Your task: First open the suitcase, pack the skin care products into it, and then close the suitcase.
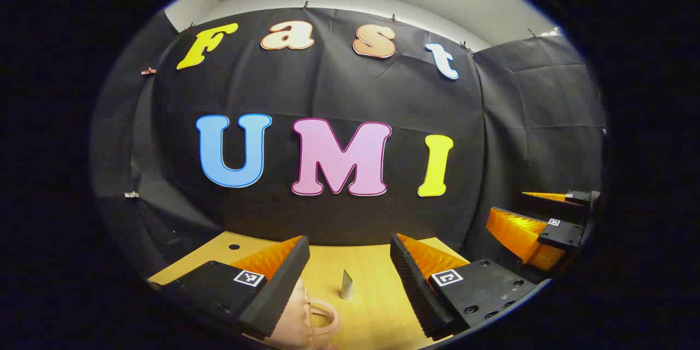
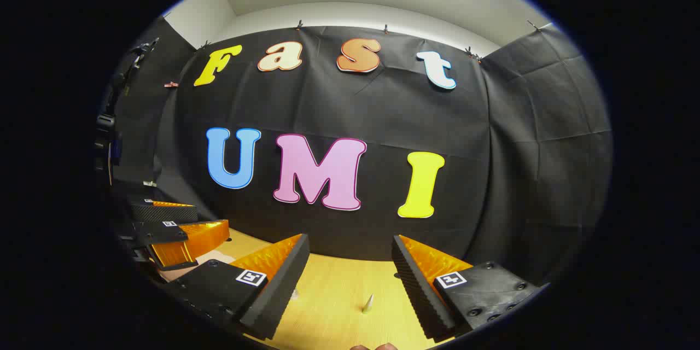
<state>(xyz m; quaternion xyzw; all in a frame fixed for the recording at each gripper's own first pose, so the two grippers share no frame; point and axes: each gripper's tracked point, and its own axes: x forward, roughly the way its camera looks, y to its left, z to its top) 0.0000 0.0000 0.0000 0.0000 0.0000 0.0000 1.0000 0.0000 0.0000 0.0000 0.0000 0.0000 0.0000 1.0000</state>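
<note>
1. Left gripper (image 1: 350, 268), bottom centre of the left gripper view: I hold its fingers spread and empty, raised over the wooden table (image 1: 377, 262) toward the wall, ready to begin.
2. Right gripper (image 2: 350, 268), bottom centre of the right gripper view: likewise spread, gripping nothing.
3. Pink suitcase (image 1: 306, 320), lower edge, just beside my left finger: apparently closed, handle up, so opening likely comes first.
4. Small pale tube (image 1: 346, 284), standing lower centre: presumably a skin care product awaiting packing.

The left tool (image 1: 350, 262) hangs open above the wooden table (image 1: 372, 262), a small white tube (image 1: 346, 285) standing between its fingers.
</note>
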